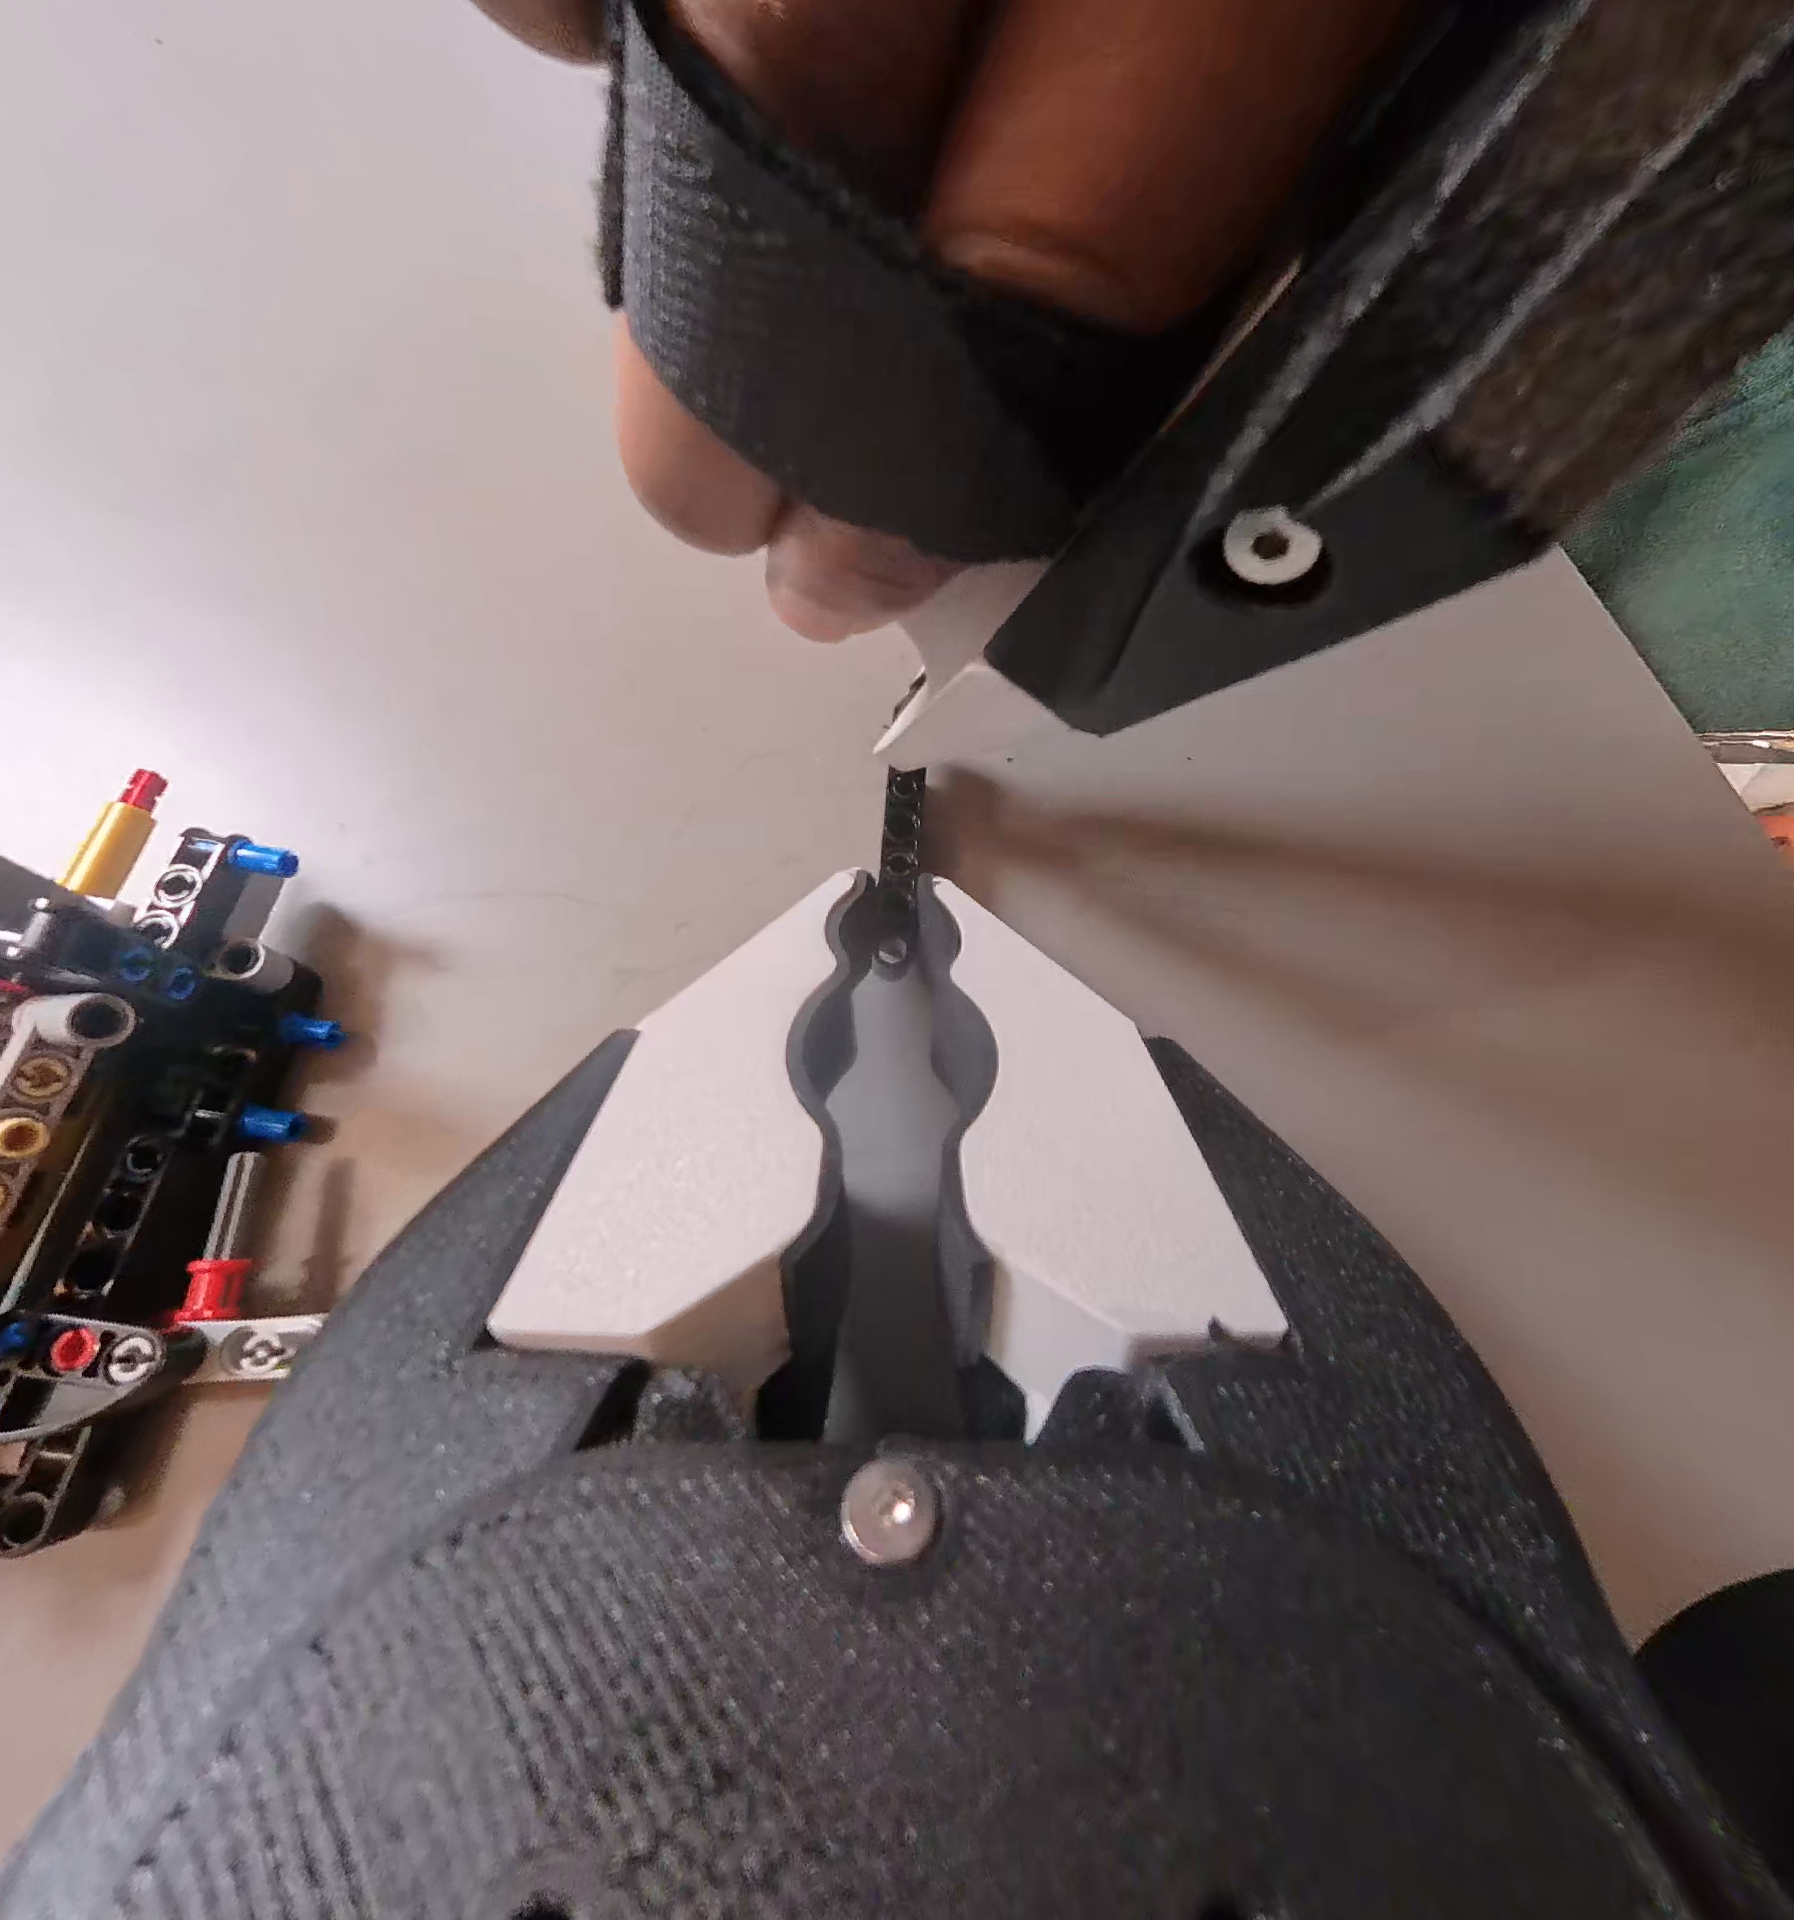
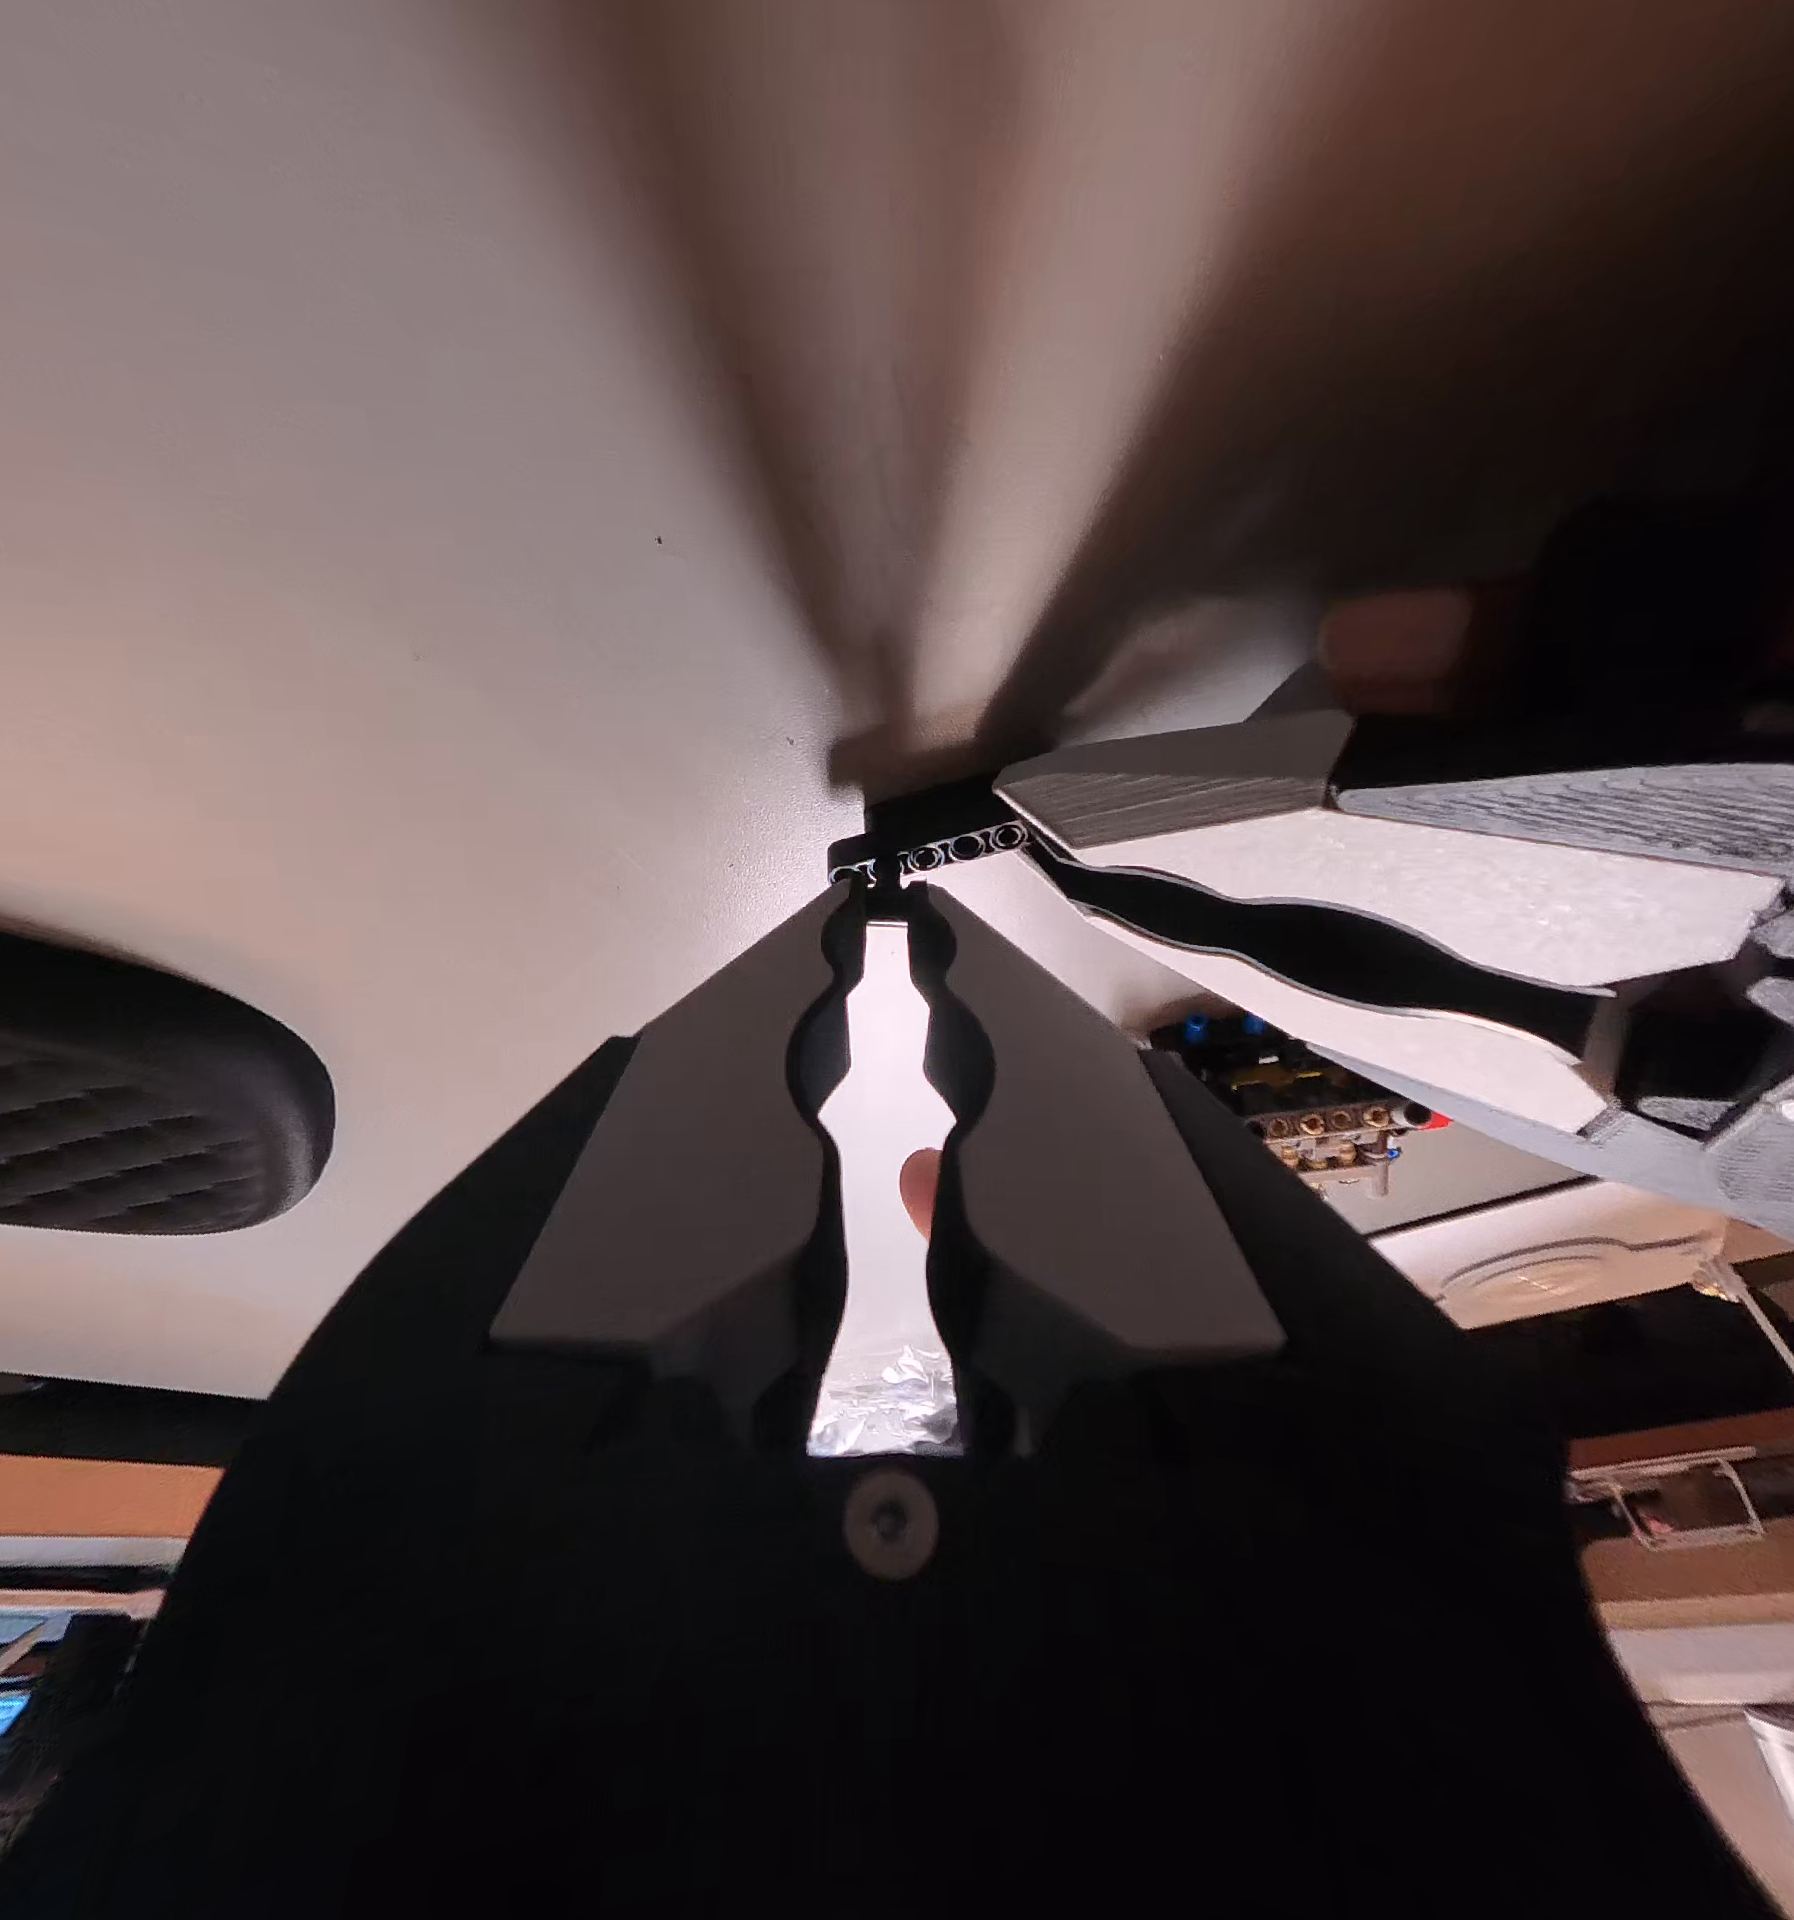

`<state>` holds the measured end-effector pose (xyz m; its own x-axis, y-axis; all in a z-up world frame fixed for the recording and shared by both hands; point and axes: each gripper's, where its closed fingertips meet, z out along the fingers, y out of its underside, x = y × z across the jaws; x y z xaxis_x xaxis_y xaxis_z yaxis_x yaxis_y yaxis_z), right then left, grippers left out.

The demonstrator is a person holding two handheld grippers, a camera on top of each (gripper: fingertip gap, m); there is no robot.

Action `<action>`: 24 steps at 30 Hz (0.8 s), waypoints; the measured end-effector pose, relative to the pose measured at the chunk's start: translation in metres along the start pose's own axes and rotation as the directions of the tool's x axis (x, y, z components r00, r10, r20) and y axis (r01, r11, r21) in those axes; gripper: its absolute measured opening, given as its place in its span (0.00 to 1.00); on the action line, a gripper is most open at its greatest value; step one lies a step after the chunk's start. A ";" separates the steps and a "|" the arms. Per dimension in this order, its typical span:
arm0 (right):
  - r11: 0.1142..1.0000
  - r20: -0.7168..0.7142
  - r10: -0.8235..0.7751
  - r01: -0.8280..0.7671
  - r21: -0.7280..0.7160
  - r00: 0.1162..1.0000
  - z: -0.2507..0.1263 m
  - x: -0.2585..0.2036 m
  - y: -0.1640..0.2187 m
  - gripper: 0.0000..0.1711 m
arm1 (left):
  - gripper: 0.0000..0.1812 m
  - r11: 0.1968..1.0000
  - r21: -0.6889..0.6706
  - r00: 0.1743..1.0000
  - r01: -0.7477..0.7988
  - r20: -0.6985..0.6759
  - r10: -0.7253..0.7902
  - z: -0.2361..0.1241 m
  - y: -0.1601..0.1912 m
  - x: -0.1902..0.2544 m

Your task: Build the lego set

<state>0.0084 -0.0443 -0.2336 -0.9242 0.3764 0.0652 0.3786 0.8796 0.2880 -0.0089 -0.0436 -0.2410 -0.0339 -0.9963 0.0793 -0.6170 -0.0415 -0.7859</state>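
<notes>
My left gripper is shut on the near end of a thin black beam with holes, held above the white table. My right gripper comes in from the upper right, and its white tips meet the beam's far end. In the right wrist view my right gripper is nearly closed on a small black pin pressed against the beam near its left end. The left gripper holds the beam's other end from the right. The part-built lego model lies on the table at the left.
The model also shows under the left gripper in the right wrist view. A dark oval mesh object lies at the left. The table's edge runs at the right, with green cloth beyond. A crinkled clear bag shows between my right fingers. The grippers are tip to tip, or close to it.
</notes>
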 end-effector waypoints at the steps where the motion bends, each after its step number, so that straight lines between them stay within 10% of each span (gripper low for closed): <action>1: 1.000 0.002 0.012 -0.012 0.004 1.000 0.000 0.000 0.000 0.04 | 0.04 1.000 0.000 1.000 0.001 0.001 -0.001 0.000 0.000 0.000; 13: 0.982 0.059 0.181 -0.183 0.043 0.982 0.001 0.000 -0.001 0.03 | 0.04 1.000 0.000 0.999 0.029 0.020 -0.029 0.000 0.000 0.000; 24: 0.748 0.142 0.620 -0.636 0.190 0.772 0.001 0.002 -0.002 0.03 | 0.04 0.998 0.005 0.997 0.065 0.030 -0.065 0.001 -0.001 -0.001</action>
<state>0.0065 -0.0448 -0.2349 -0.4716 0.8768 0.0936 0.8804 0.4743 -0.0074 -0.0078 -0.0429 -0.2407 0.0299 -0.9933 0.1115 -0.6140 -0.1063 -0.7822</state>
